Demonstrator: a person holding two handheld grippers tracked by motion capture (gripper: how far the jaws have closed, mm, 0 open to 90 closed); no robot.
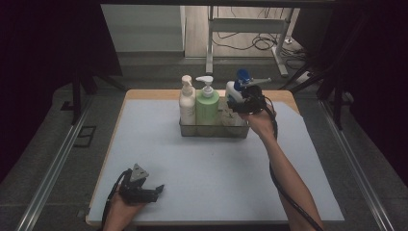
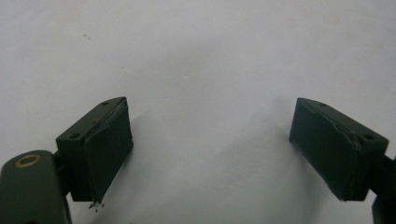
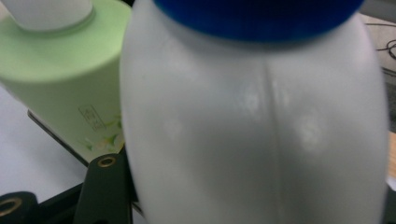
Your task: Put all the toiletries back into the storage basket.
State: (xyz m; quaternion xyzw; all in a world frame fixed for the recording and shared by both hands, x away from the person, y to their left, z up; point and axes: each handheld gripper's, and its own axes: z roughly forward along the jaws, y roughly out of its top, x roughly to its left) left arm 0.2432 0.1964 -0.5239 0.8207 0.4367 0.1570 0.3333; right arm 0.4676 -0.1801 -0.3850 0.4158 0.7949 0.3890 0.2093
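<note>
A white bottle with a blue cap stands at the right end of a clear basket at the far middle of the table. My right gripper is shut on its body, coming in from the right. Up close the white bottle sits between the jaws, one finger against its side. A green pump bottle and a white pump bottle stand in the same basket. My left gripper rests low at the near left, open, with only bare mat between its jaws.
A pale blue mat covers the wooden table. The green bottle stands close to the left of the held bottle. Behind the table are a desk frame and floor cables; dark curtains hang on both sides.
</note>
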